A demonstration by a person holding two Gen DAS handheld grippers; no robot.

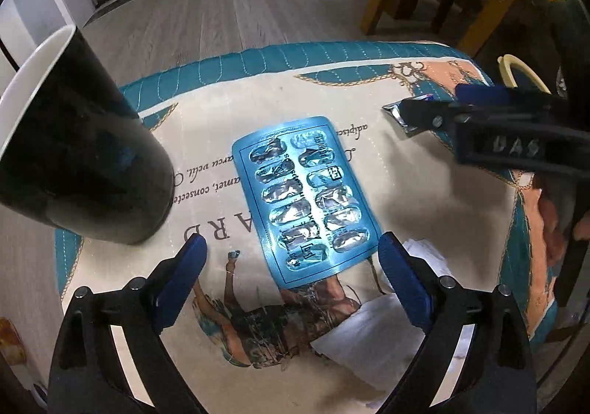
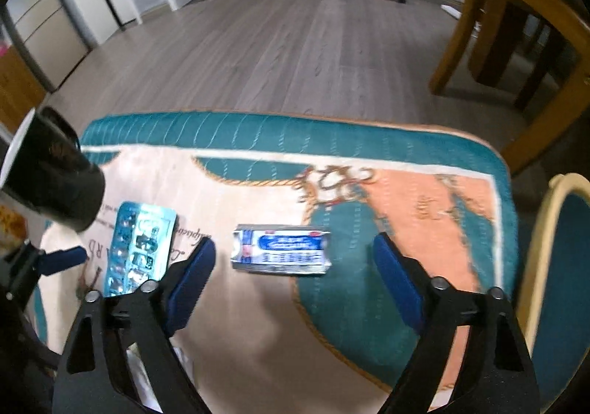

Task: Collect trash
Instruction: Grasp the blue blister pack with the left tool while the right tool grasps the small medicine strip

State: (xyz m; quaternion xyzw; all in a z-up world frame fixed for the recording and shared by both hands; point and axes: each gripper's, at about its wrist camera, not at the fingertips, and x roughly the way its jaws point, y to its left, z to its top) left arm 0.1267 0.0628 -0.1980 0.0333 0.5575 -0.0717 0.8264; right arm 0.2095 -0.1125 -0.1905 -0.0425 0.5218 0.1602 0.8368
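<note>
Flat on the printed tabletop cloth (image 1: 332, 89) lies a blue blister pack (image 1: 304, 198), its pockets crushed empty, just ahead of the left hand-held gripper (image 1: 291, 259), whose jaws stand spread and touch nothing. Further right, a flattened foil wrapper (image 2: 280, 253) lies ahead of the right hand-held gripper (image 2: 295, 259), likewise spread. A black cup (image 1: 84, 163) stands left.

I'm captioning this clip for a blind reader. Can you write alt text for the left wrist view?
An empty blue blister pack lies flat on a printed teal-bordered tablecloth, just ahead of the open left gripper. A black cup stands at left, white tissue lies near the right finger, and the right gripper reaches in from the right.
</note>
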